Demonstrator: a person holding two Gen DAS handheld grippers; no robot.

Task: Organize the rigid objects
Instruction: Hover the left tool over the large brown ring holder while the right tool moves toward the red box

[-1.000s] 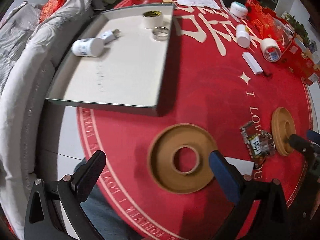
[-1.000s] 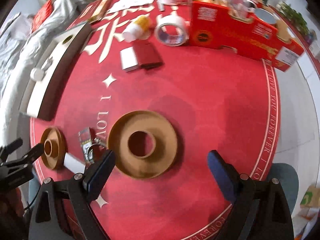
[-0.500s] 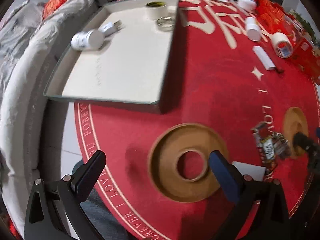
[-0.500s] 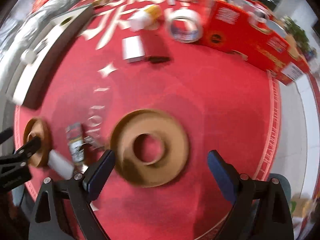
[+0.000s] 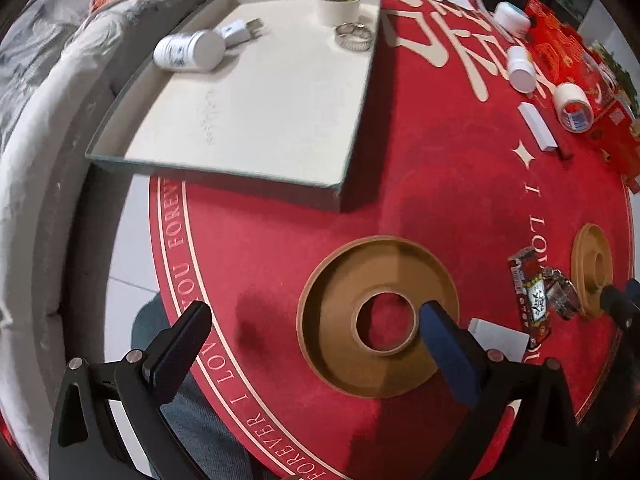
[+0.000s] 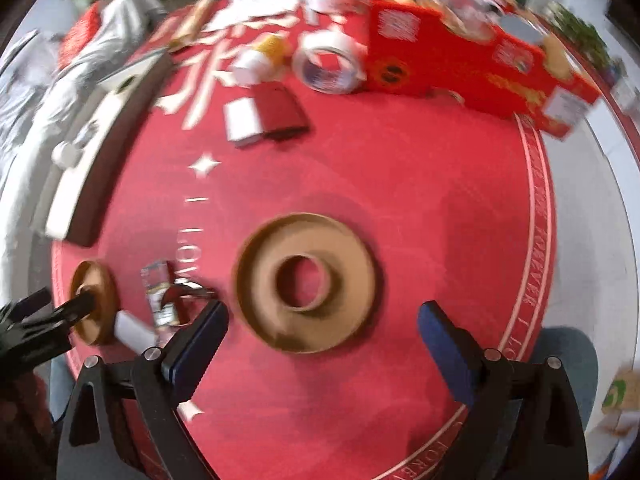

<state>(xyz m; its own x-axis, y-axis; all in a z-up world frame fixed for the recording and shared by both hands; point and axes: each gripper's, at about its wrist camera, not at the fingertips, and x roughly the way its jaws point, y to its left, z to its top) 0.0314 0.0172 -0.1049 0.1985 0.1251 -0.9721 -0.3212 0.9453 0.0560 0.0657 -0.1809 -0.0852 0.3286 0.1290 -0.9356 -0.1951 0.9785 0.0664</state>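
Your left gripper (image 5: 316,332) is spread wide, holding nothing. Its right fingertip (image 5: 434,316) overlaps the centre hole of a brown ring dish (image 5: 378,316) lying flat on the red mat (image 5: 460,184), lower centre of the left wrist frame. Contact cannot be told.

Right of that dish, at lower right, lie a white card (image 5: 500,338), a red packet (image 5: 532,296) and a clear crumpled item just beside the packet. The white tray (image 5: 340,194) fills the upper left; at its far end are a white bottle (image 5: 188,51) on its side, a USB plug (image 5: 240,30), a tape roll (image 5: 336,4) and a metal ring (image 5: 354,36).

Your right gripper (image 6: 320,326) is also spread wide and empty. A 2nd brown ring dish (image 6: 306,282) sits between its fingers, centre frame; the view is motion-blurred. At upper centre lie a white-and-red box (image 6: 264,118), a white tape roll (image 6: 330,65) and a red carton (image 6: 472,64).
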